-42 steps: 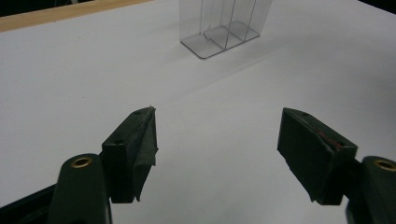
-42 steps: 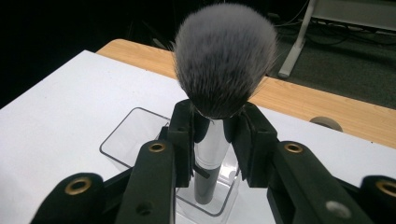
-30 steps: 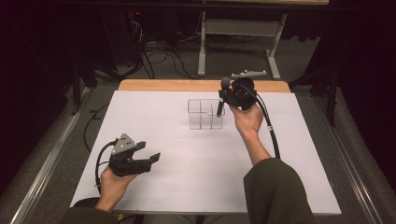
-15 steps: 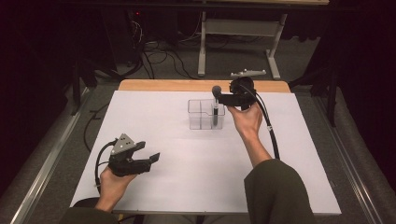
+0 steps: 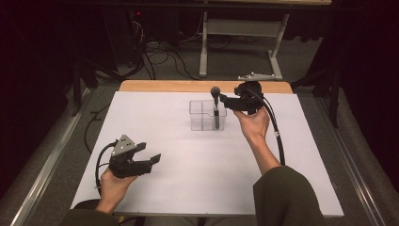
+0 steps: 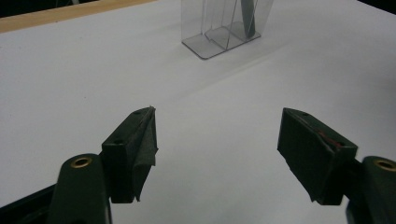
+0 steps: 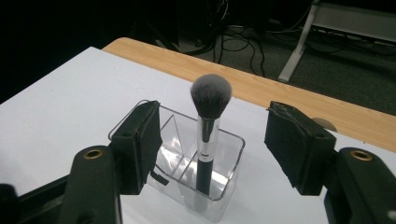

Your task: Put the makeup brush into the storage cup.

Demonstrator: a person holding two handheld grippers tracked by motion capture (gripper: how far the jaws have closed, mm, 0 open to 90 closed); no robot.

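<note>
Brush (image 7: 209,135) stands upright in the clear organizer (image 7: 224,182), between the wide right claw (image 7: 219,149), just opened, pads apart from it. Release step done, I judge; next: pull claw back w/o tipping it. Left claw (image 6: 217,144) wide, empty.

A white table (image 5: 188,179) is showing a wooden edge (image 5: 188,86) at its far side. Black cables (image 5: 164,56) are lying on the floor beyond, beside a grey metal stand (image 5: 235,33).
</note>
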